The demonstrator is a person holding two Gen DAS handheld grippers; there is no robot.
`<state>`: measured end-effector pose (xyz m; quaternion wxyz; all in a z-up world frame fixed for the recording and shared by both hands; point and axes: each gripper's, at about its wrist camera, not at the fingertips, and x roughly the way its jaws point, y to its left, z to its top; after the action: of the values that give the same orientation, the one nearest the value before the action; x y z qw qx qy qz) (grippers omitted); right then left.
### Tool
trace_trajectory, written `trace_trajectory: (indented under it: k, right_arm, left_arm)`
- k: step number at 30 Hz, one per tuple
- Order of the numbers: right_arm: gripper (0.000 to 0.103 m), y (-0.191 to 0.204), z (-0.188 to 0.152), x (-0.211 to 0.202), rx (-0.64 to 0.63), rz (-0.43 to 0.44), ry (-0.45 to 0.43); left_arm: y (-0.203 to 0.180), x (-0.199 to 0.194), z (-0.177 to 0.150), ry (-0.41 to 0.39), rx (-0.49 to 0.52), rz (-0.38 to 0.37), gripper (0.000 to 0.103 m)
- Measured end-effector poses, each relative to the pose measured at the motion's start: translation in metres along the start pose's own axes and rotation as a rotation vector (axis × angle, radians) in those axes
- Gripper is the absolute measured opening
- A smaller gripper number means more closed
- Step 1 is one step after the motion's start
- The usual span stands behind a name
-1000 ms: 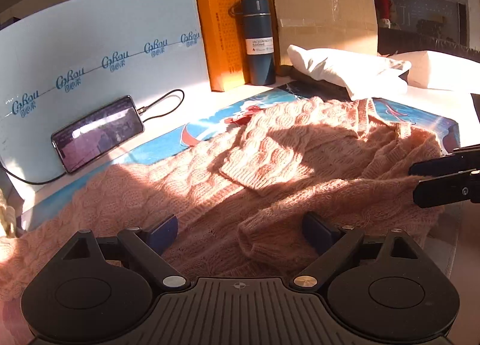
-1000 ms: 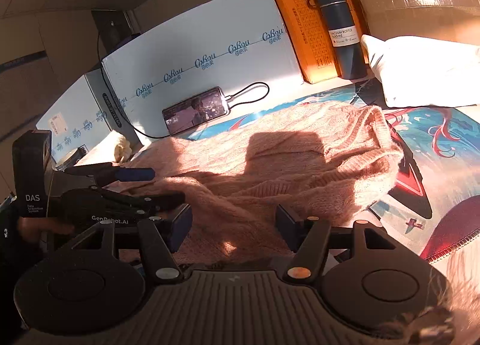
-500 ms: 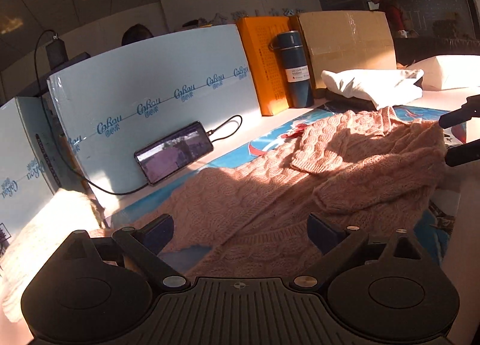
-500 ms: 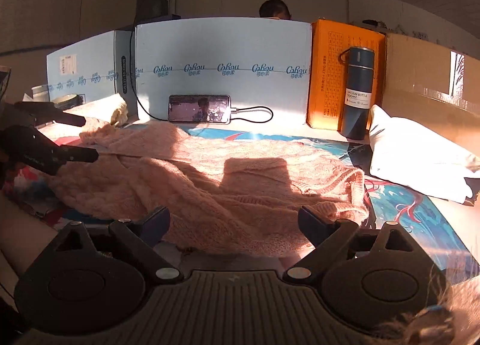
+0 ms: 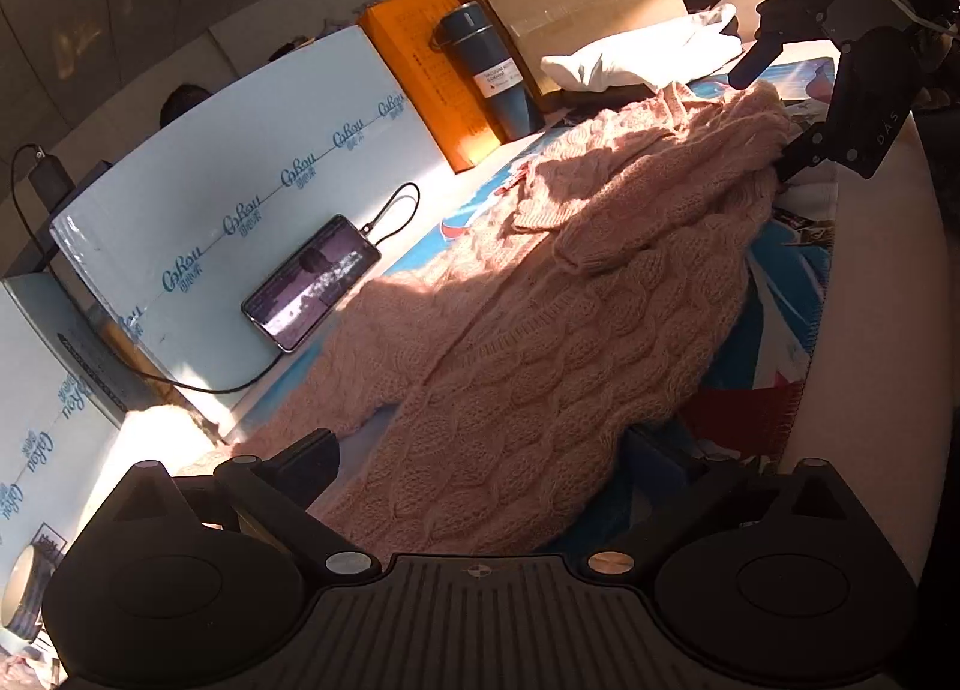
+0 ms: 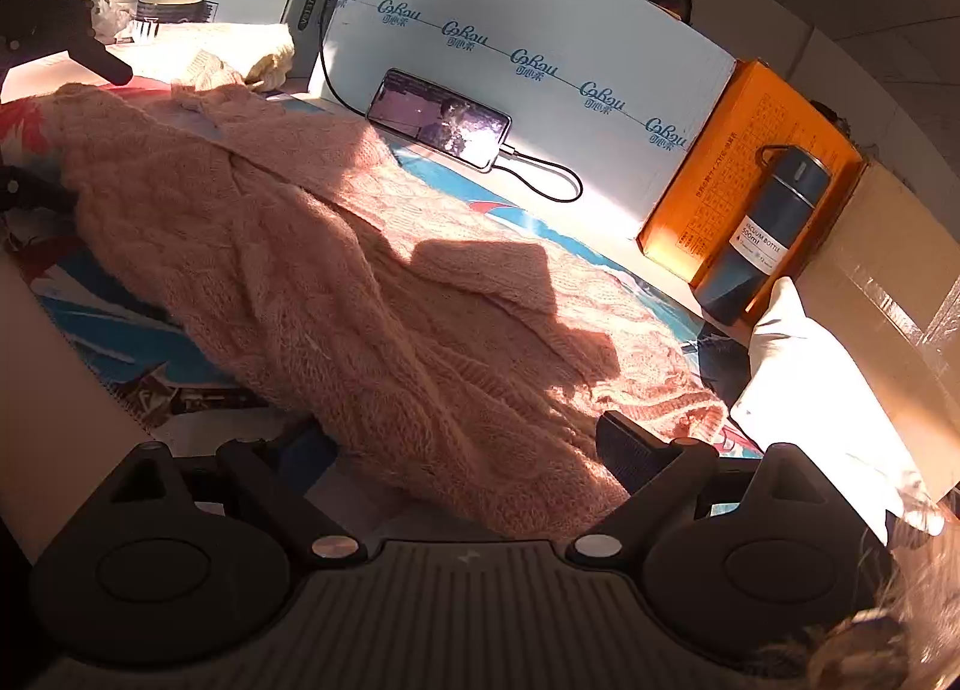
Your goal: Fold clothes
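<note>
A pink cable-knit sweater (image 5: 540, 330) lies crumpled lengthwise across a blue printed mat (image 5: 780, 294). My left gripper (image 5: 480, 462) is open at one end of it, with the knit edge lying loose between the spread fingers. My right gripper (image 6: 468, 450) is open at the other end, and the sweater (image 6: 336, 282) runs between its fingers with no pad pressing on it. In each view the other gripper shows at the far end, also spread: the right gripper (image 5: 774, 108) and the left gripper (image 6: 72, 132).
A phone (image 6: 438, 117) on a cable leans on the white foam board (image 6: 540, 30) at the back. An orange box (image 6: 750, 168), a blue vacuum bottle (image 6: 762, 234) and a cardboard box (image 6: 888, 282) follow to its right. White folded cloth (image 6: 804, 384) lies by the sweater's right end, cream cloth (image 6: 240, 54) by its left.
The right gripper's jaws have spread wider and its view has rolled. The left gripper has drawn back along the sweater towards its end and rolled too. The sweater lies flatter and longer.
</note>
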<state>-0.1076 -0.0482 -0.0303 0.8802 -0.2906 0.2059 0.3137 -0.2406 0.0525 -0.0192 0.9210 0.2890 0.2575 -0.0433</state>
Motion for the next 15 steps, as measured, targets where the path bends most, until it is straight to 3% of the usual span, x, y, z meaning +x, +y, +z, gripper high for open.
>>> trace_trajectory:
  k: [4,9,12,14,15]
  right_arm:
    - [0.092,0.007,0.007,0.006,-0.054,-0.003,-0.023]
    - [0.092,-0.014,-0.007,0.004,-0.018,-0.047,-0.011]
    - [0.081,-0.025,-0.014,0.002,0.026,-0.038,-0.013]
    - [0.044,-0.025,-0.015,0.001,0.025,-0.012,-0.016]
    - [0.035,-0.024,-0.016,0.001,0.021,-0.003,-0.015]
  left_arm:
    - [0.007,0.011,0.002,0.005,-0.023,0.033,0.102]
    - [0.036,0.007,-0.024,0.072,-0.1,0.161,0.102]
    - [0.052,0.002,-0.04,0.106,-0.145,0.237,0.101]
    - [0.054,0.001,-0.046,0.107,-0.127,0.257,0.083]
    - [0.055,0.001,-0.048,0.108,-0.131,0.226,0.049]
